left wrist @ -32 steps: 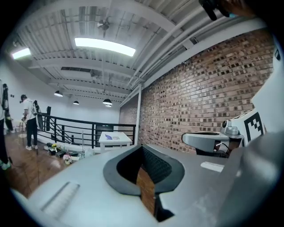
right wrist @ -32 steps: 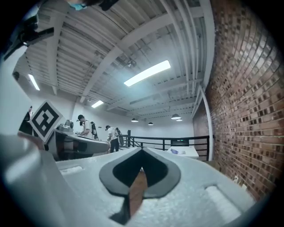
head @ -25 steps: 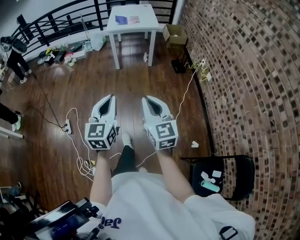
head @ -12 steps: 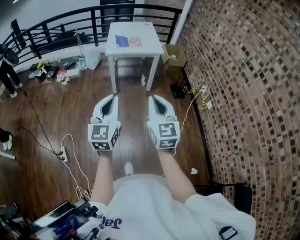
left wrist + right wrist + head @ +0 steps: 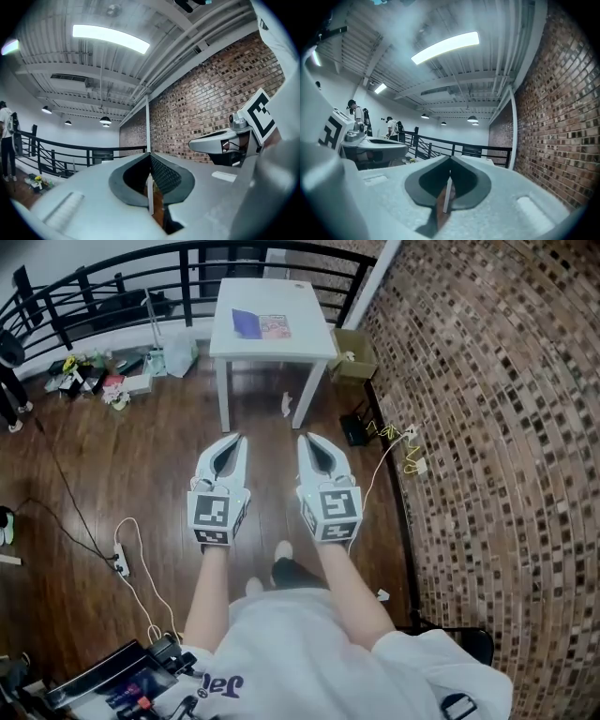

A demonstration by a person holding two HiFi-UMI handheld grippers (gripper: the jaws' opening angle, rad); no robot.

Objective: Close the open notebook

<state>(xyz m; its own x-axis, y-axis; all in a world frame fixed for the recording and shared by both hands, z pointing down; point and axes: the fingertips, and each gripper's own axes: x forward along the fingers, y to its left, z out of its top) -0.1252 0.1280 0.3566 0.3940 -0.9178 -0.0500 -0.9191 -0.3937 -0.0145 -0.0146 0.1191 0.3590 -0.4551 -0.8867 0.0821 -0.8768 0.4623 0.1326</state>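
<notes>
Notebook (image 5: 261,324) with one purple page and one pink page, open flat on top of the small white square table (image 5: 309,338), far ahead by the black metal railing (image 5: 112,282) and the red brick wall (image 5: 487,427). Holds the left grey-white plastic gripper (image 5: 239,440) and the right grey-white plastic gripper (image 5: 305,438) side by side over the dark brown wood floor (image 5: 141,456), both pointing at the table and well apart from it. Has both pairs of jaws pressed tight together with nothing between them.

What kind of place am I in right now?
Likely a loft-style mezzanine workspace: an exposed brick wall, a black metal railing along the open edge, and a dark wood floor.
</notes>
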